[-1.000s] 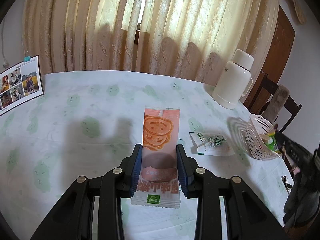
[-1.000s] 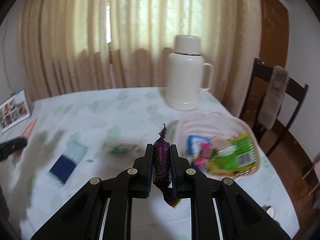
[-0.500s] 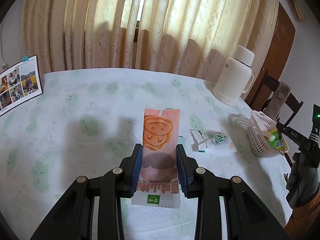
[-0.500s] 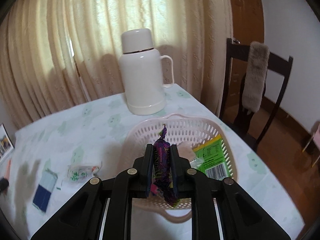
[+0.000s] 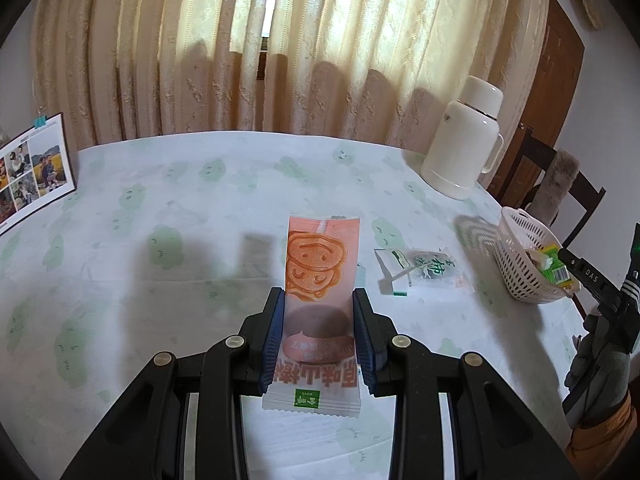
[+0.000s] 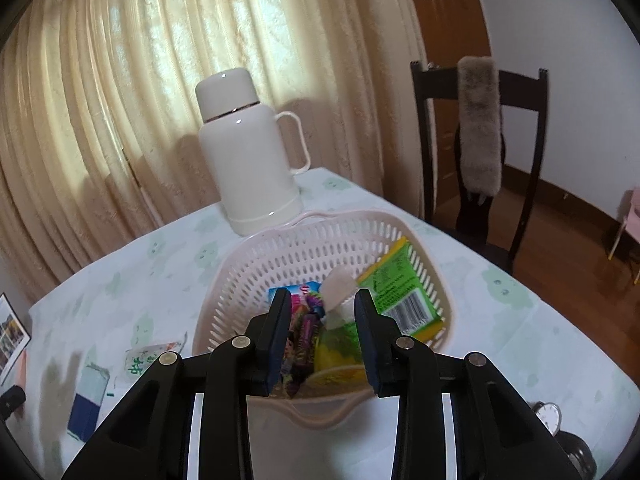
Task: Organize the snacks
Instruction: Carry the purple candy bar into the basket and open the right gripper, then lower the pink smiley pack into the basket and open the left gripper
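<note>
Left claw (image 5: 319, 330) clamped on a pink snack packet (image 5: 318, 304): translucent wrapper, orange smiling-face wafer printed above, red characters and a small green logo at the near end, held above the bench (image 5: 160, 280). At 3 o'clock from it lies a clear green-printed sachet (image 5: 420, 268).

Right claw (image 6: 322, 332): jaws have just been opening, now apart with nothing between the pads, poised over the cream perforated basket (image 6: 280, 256). Purple-wrapped candy (image 6: 302, 340) lies inside the basket beside a green barcode packet (image 6: 400, 288), a yellow-green packet and a white piece. White thermos (image 6: 250, 152) stands at 12 o'clock behind the basket.
</note>
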`<act>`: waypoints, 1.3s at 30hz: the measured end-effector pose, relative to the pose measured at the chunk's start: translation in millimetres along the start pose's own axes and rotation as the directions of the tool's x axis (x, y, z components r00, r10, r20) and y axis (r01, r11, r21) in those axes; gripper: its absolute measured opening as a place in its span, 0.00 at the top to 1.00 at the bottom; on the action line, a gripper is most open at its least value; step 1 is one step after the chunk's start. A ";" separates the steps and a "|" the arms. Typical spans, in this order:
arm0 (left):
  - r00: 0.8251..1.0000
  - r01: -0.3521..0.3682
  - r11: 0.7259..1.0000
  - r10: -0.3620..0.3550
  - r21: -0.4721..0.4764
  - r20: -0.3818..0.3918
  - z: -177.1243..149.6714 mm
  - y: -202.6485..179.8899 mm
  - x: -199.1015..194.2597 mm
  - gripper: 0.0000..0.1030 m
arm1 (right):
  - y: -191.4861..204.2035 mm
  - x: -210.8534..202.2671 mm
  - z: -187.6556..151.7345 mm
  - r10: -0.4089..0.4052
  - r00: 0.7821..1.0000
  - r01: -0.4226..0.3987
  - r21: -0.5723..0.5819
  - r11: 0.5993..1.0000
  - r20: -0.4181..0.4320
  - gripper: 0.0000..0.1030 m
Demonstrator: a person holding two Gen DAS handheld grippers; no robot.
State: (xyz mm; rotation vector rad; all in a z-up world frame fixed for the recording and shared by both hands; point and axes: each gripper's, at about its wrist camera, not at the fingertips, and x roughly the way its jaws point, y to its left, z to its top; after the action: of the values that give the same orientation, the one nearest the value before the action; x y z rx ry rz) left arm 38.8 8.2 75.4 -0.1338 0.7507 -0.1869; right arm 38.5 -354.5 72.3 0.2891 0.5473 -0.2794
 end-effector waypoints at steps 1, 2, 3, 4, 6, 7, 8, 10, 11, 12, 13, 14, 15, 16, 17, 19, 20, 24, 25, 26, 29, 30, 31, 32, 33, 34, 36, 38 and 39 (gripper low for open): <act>1.000 0.006 1.000 -0.006 0.001 -0.001 -1.2 -1.5 1.6 0.71 | 0.2 -2.5 -2.4 -0.003 1.000 0.003 0.001 1.000 0.014 0.67; 1.000 0.017 1.000 -0.017 0.002 -0.004 -1.9 -2.8 3.1 0.71 | 1.3 -4.8 -4.5 -0.010 1.000 0.010 -0.003 1.000 0.028 0.67; 0.999 0.031 1.000 -0.031 0.000 -0.010 -2.9 -3.8 5.1 0.71 | 1.7 -6.4 -5.5 -0.015 0.999 0.015 -0.008 1.000 0.039 0.67; 0.999 0.042 0.999 -0.042 -0.002 -0.016 -3.8 -5.1 7.3 0.71 | 3.3 -8.7 -7.1 -0.023 0.998 0.024 -0.018 1.000 0.056 0.67; 0.998 0.059 0.998 -0.059 -0.002 -0.025 -6.2 -8.0 11.4 0.71 | 6.0 -13.2 -9.2 -0.042 0.994 0.046 -0.039 0.998 0.097 0.64; 0.998 0.064 0.998 -0.064 -0.001 -0.030 -6.5 -9.2 13.5 0.71 | 6.0 -14.6 -9.1 -0.049 0.992 0.054 -0.042 0.998 0.112 0.62; 0.997 0.068 0.998 -0.068 0.000 -0.035 -7.0 -10.5 15.4 0.71 | 5.8 -16.1 -8.8 -0.056 0.990 0.062 -0.044 0.997 0.130 0.57; 0.996 0.080 0.997 -0.080 -0.001 -0.049 -6.8 -13.6 19.5 0.71 | 4.0 -19.5 -7.6 -0.070 0.983 0.079 -0.046 0.996 0.167 0.51; 0.995 0.086 0.996 -0.086 -0.002 -0.054 -6.2 -14.9 20.7 0.71 | 2.6 -20.9 -6.8 -0.080 0.980 0.090 -0.047 0.995 0.184 0.50; 0.993 0.096 0.995 -0.096 -0.004 -0.062 -4.9 -17.1 21.8 0.71 | 0.9 -21.2 -5.7 -0.082 0.978 0.092 -0.047 0.995 0.191 0.50; 0.992 0.104 0.995 -0.104 -0.004 -0.068 -2.6 -19.8 23.0 0.71 | -0.9 -20.5 -4.2 -0.079 0.978 0.089 -0.045 0.995 0.191 0.50; 0.991 0.110 0.994 -0.110 -0.002 -0.072 -0.6 -23.3 23.4 0.71 | -4.2 -20.2 -3.0 -0.075 0.979 0.083 -0.034 0.996 0.191 0.50; 0.991 0.114 0.993 -0.114 0.002 -0.073 1.0 -26.9 23.2 0.71 | -7.0 -20.3 -2.6 -0.074 0.978 0.080 -0.026 0.996 0.193 0.49; 0.990 0.122 0.992 -0.121 0.011 -0.073 3.5 -32.6 23.0 0.71 | -10.8 -20.3 -2.5 -0.073 0.978 0.077 -0.012 0.997 0.196 0.49; 0.989 0.128 0.992 -0.127 0.020 -0.073 5.5 -37.9 22.4 0.71 | -14.9 -20.5 -2.8 -0.076 0.977 0.076 0.005 0.997 0.201 0.49; 0.988 0.141 0.989 -0.137 0.048 -0.073 10.9 -52.4 22.0 0.71 | -20.0 -21.1 -5.5 -0.088 0.973 0.084 0.029 0.996 0.214 0.49; 0.987 0.148 0.987 -0.143 0.067 -0.070 13.7 -61.8 21.9 0.71 | -21.9 -21.4 -6.8 -0.089 0.972 0.082 0.039 0.996 0.217 0.49; 0.984 0.172 0.978 -0.166 0.115 -0.062 21.1 -92.1 24.7 0.71 | -25.7 -21.7 -13.0 -0.071 0.976 0.060 0.056 0.997 0.208 0.49; 0.983 0.180 0.976 -0.173 0.124 -0.064 23.0 -101.6 27.5 0.71 | -25.3 -22.6 -13.7 -0.066 0.975 0.056 0.051 0.997 0.211 0.49; 0.981 0.190 0.973 -0.182 0.132 -0.068 25.1 -110.9 31.0 0.71 | -25.6 -24.4 -13.9 -0.068 0.973 0.058 0.051 0.997 0.219 0.49; 0.975 0.219 0.964 -0.208 0.154 -0.081 30.1 -134.1 39.8 0.71 | -30.6 -30.7 -15.5 -0.070 0.967 0.054 0.071 0.996 0.243 0.44; 0.973 0.227 0.960 -0.216 0.163 -0.085 32.6 -143.7 43.5 0.71 | -32.4 -31.4 -15.8 -0.068 0.967 0.049 0.080 0.996 0.244 0.44; 0.970 0.237 0.955 -0.225 0.176 -0.088 35.3 -154.3 46.8 0.71 | -33.6 -31.4 -15.6 -0.066 0.968 0.047 0.087 0.995 0.242 0.44; 0.969 0.244 0.951 -0.231 0.189 -0.089 38.0 -164.5 49.6 0.71 | -34.6 -30.8 -15.3 -0.068 0.969 0.047 0.092 0.995 0.239 0.44; 0.967 0.250 0.947 -0.237 0.202 -0.089 40.8 -173.7 51.4 0.71 | -35.6 -30.4 -15.0 -0.070 0.970 0.049 0.097 0.994 0.234 0.44; 0.966 0.256 0.943 -0.243 0.211 -0.087 43.2 -181.6 53.0 0.71 | -37.2 -30.2 -14.5 -0.069 0.970 0.046 0.104 0.993 0.231 0.44; 0.962 0.272 0.933 -0.260 0.234 -0.083 48.5 -200.6 57.2 0.71 | -40.1 -31.8 -14.1 -0.063 0.971 0.036 0.119 0.992 0.233 0.43; 0.958 0.288 0.925 -0.276 0.247 -0.085 52.0 -214.3 60.6 0.71 | -43.3 -32.5 -13.5 -0.054 0.971 0.023 0.136 0.990 0.233 0.41; 0.954 0.300 0.919 -0.287 0.257 -0.089 53.8 -224.1 64.0 0.71 | -45.4 -32.1 -13.2 -0.048 0.972 0.014 0.146 0.989 0.230 0.40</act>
State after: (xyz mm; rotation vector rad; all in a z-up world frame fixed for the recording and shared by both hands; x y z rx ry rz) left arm 94.6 -221.2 113.8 0.0174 0.7449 -0.5783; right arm -9.2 -386.0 70.3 0.3820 0.3000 -0.3789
